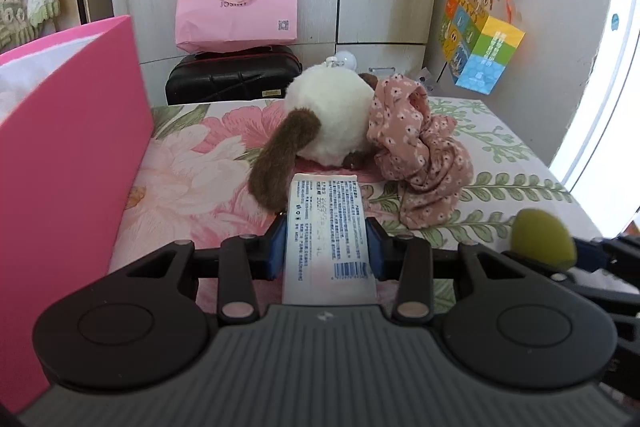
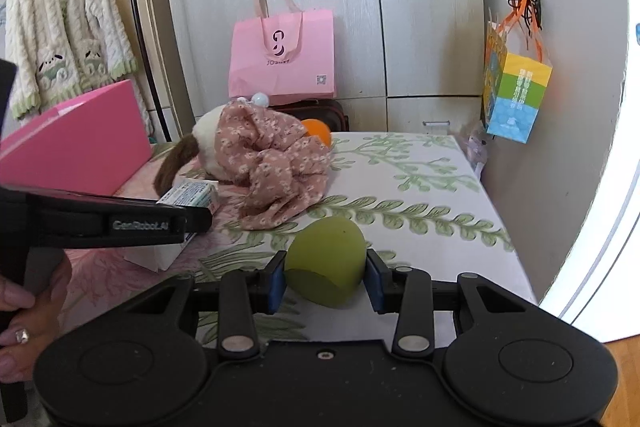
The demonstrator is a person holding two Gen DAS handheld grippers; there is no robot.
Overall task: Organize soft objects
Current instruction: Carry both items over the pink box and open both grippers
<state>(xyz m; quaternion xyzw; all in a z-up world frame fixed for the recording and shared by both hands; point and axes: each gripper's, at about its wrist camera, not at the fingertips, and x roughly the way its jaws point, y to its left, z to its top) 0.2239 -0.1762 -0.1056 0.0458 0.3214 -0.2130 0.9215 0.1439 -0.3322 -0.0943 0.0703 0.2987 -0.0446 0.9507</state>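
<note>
The left tool (image 1: 327,247) is clenched on a white tissue pack (image 1: 326,227), its blue pads pressed against the pack's two long sides, and the right tool (image 2: 325,277) grips a green egg-shaped sponge (image 2: 326,259) the same way; both sit low over the floral bed (image 2: 420,187). The pink box (image 1: 76,155) stands open just to the left, which looks like the place for these soft things. To do this well, keep each squeeze gentle, since both things give under pressure and can slip or pop out. Lift straight up before moving sideways so the pack clears the plush dog (image 1: 324,119) and the floral cloth (image 1: 420,155) lying against it. Carry the left load over the box wall first, leaving the right hand room.
</note>
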